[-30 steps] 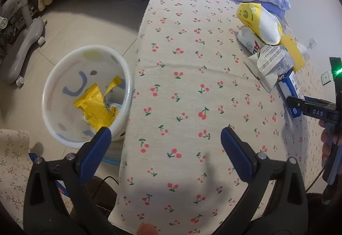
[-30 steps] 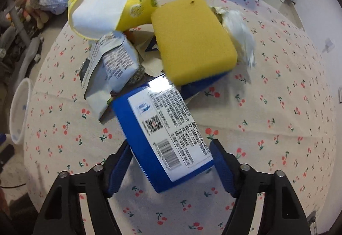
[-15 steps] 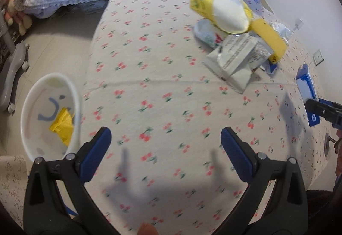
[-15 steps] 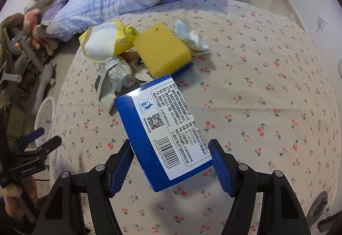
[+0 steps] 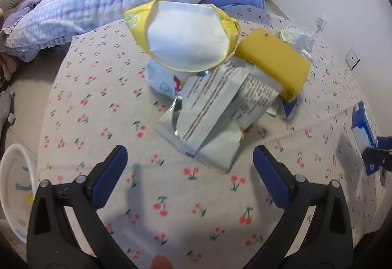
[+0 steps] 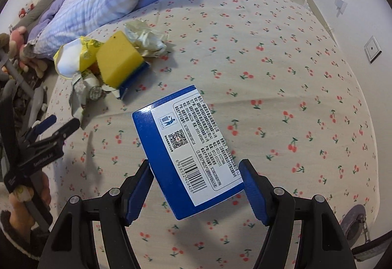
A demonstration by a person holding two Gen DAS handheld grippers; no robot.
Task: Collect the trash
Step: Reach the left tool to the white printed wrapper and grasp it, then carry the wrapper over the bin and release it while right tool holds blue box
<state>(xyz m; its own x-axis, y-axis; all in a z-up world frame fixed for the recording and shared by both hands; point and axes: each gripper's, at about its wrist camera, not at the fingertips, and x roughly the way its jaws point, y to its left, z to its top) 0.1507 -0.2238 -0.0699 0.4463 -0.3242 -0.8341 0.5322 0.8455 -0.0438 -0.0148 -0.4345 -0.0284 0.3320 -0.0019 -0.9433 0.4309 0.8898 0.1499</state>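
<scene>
A table draped in a cherry-print cloth fills most of both views, with a purple checked quilt heaped on a bed across the upper part of the frames. At the lower left edge of the left wrist view a white bin stands on the floor beside the table.

The trash sits in a pile at the centre of the left wrist view and at the upper left of the right wrist view. In it a yellow bag with a white inside lies on top, over a grey printed wrapper; a yellow sponge rests just to the right, touching the wrapper, and a crumpled clear wrapper lies behind it.

The left gripper hangs above the cloth just short of the grey wrapper, jaws spread wide with nothing between them.

The right gripper clamps a blue box with a white barcode label by its two sides, held tilted above the table at lower centre of its view; the same box shows at the right edge of the left wrist view.
</scene>
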